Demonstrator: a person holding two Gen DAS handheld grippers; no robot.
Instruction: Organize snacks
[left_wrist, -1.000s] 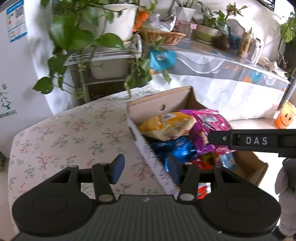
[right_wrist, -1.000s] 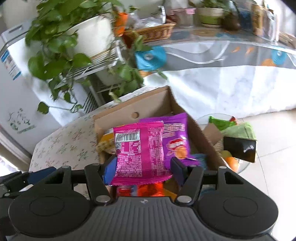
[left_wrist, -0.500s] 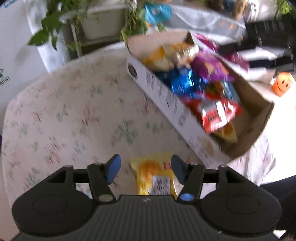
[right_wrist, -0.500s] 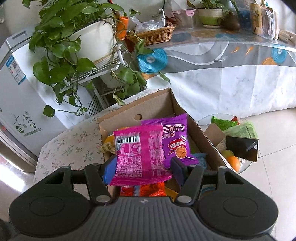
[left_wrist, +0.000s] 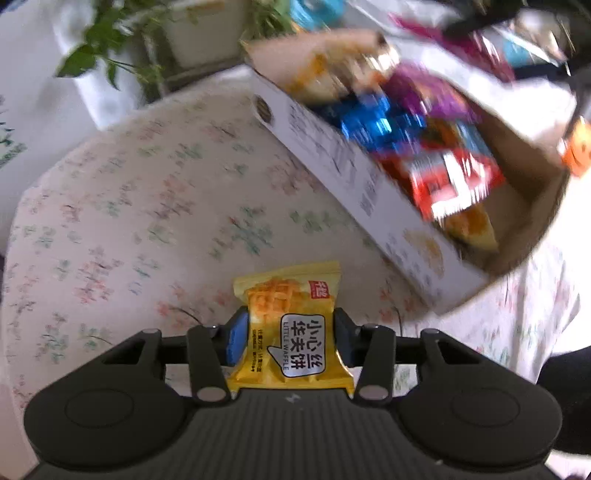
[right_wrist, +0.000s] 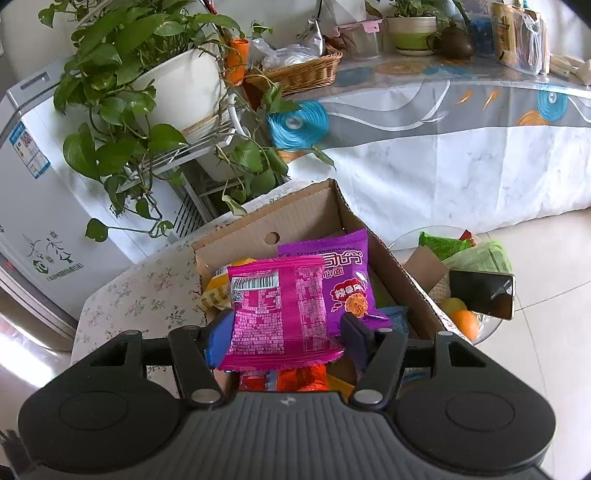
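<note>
The floral-clothed worktop (left_wrist: 122, 206) is carrying the cardboard box (left_wrist: 354, 173), which is sitting toward its far right side and brimming with snack packets. Just above that box your right tool (right_wrist: 281, 328) is gripping a magenta packet (right_wrist: 280, 314) by its sides, over a purple packet (right_wrist: 345, 280) lying inside. Near the box's long printed wall, your left tool (left_wrist: 290, 341) has just been closing and is now pinching a yellow waffle packet (left_wrist: 291, 328) on the cloth.
</note>
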